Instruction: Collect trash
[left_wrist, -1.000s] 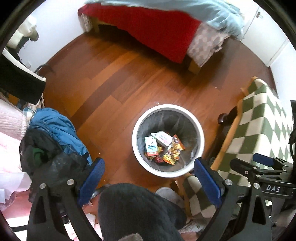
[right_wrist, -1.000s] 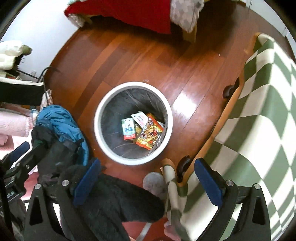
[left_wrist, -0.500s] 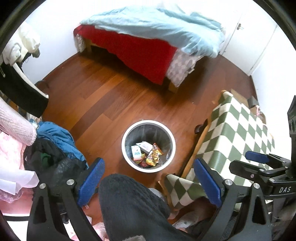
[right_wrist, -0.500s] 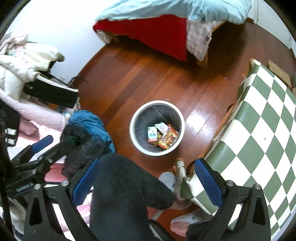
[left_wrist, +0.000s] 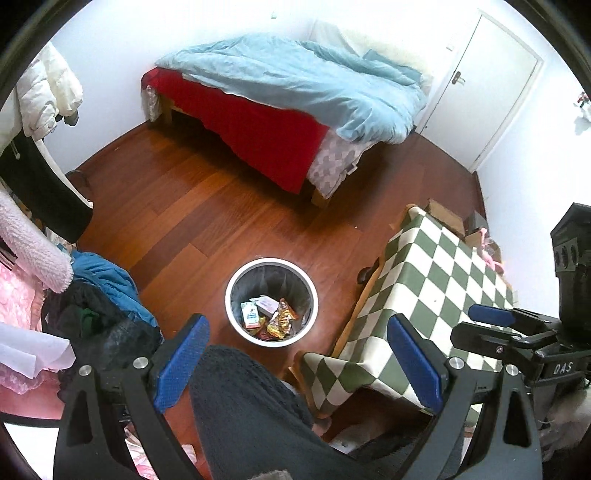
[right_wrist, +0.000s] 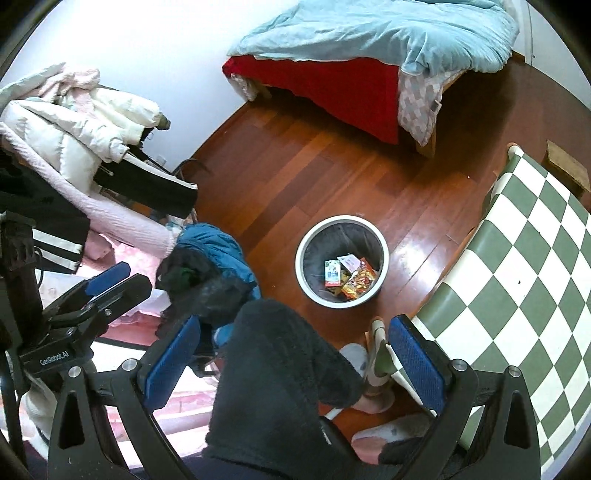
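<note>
A round white bin (left_wrist: 236, 314) with a dark liner stands on the wooden floor; it also shows in the right wrist view (right_wrist: 306, 280). Inside lie several snack wrappers (left_wrist: 269, 315), also seen from the right (right_wrist: 349, 277). My left gripper (left_wrist: 299, 358) is open and empty, high above the floor, nearer than the bin. My right gripper (right_wrist: 291, 363) is open and empty, also high up. Each gripper shows at the edge of the other's view: the right one (left_wrist: 491, 321) and the left one (right_wrist: 107, 280).
A table with a green-and-white checked cloth (left_wrist: 443, 280) stands right of the bin. A bed with a blue duvet (left_wrist: 303, 77) is at the back, a door (left_wrist: 491, 85) at far right. A pile of clothes (right_wrist: 207, 258) lies left. The person's dark-trousered leg (right_wrist: 280, 376) is below.
Both grippers have risen well away from the bin, which now looks much smaller. More of the room, bed and table has come into view. Both stay open.
</note>
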